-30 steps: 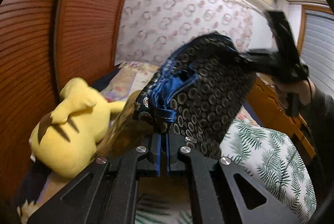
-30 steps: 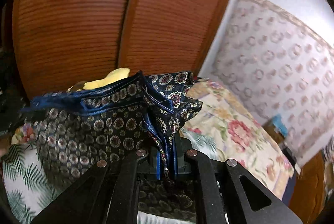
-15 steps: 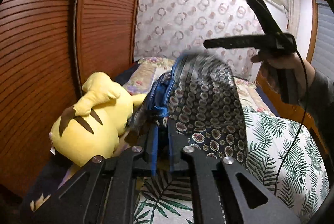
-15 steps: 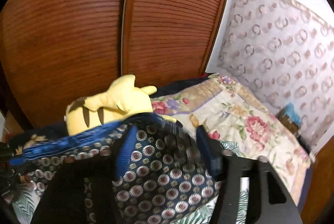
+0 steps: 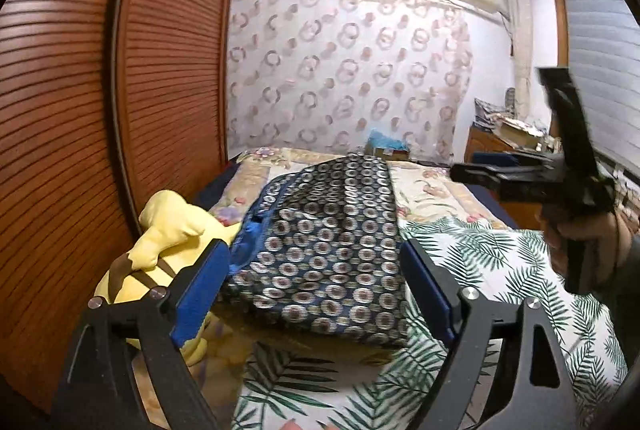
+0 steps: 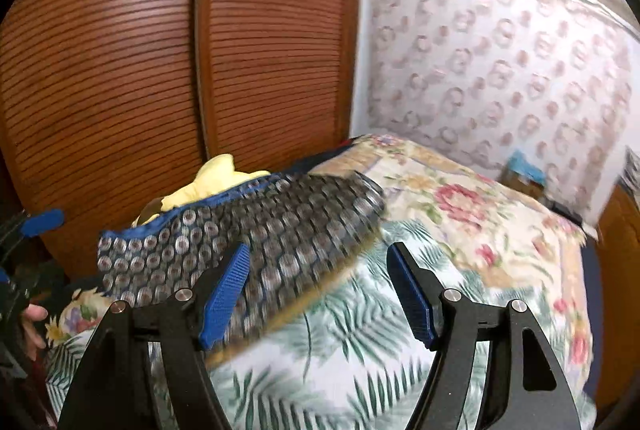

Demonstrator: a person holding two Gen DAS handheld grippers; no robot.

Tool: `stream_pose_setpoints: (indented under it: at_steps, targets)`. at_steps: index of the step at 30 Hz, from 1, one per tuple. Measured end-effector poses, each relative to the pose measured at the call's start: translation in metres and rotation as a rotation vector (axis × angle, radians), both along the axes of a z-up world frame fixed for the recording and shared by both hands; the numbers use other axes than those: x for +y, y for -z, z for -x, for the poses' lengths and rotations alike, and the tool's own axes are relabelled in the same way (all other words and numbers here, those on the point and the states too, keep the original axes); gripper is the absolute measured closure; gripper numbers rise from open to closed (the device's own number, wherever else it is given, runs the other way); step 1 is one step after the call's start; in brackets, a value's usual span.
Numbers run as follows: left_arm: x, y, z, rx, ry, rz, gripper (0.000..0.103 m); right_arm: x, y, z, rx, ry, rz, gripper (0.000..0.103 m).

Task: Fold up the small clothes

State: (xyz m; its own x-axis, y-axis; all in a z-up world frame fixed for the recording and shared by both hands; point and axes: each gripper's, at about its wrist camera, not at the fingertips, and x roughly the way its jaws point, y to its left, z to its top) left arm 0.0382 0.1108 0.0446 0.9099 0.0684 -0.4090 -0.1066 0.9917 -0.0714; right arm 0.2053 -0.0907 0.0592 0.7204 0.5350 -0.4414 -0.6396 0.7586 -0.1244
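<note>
Left wrist view: left gripper spread wide, jaws just opened, nothing pinched, though the dark patterned shorts lie ahead in the gap beyond the blue pads. Shorts dropped flat on the palm-leaf sheet, touching the yellow plush toy on one side, with the floral quilt behind. Right gripper held off past the far edge of the shorts, gripped by a hand.

Right wrist view: right gripper also open, jaws lately parted, empty; shorts blurred, off to the pads' left over the sheet, plush toy peeking behind them.

Handling, as a guess: thin, light, limp cloth, likely a little slick, prone to slump and slide out of a fold. Best taken at the blue-trimmed waistband corners or a hem corner, both layers pinched together, then laid over gently.
</note>
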Motion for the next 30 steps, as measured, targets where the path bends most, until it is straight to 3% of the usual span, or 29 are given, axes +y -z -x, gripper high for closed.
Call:
stream_pose_setpoints:
  at_steps: [11, 13, 15, 19, 30]
  targets:
    - [-0.063, -0.006, 0.007, -0.013, 0.1, -0.002, 0.016, -0.102, 0.018, 0.107, -0.037, 0.218, -0.102, 0.029]
    - [-0.075, -0.008, 0.009, -0.016, 0.126, -0.008, 0.016, -0.113, 0.017, 0.128, -0.052, 0.238, -0.128, 0.019]
    - [-0.087, -0.012, 0.011, -0.018, 0.145, -0.014, 0.016, -0.125, 0.014, 0.146, -0.069, 0.262, -0.158, 0.016]
    - [-0.105, -0.02, 0.013, -0.026, 0.178, -0.016, 0.016, -0.132, 0.013, 0.173, -0.109, 0.321, -0.181, 0.01]
    - [-0.144, -0.043, 0.019, -0.054, 0.221, -0.033, 0.016, -0.111, 0.031, 0.219, -0.153, 0.418, -0.219, 0.01]
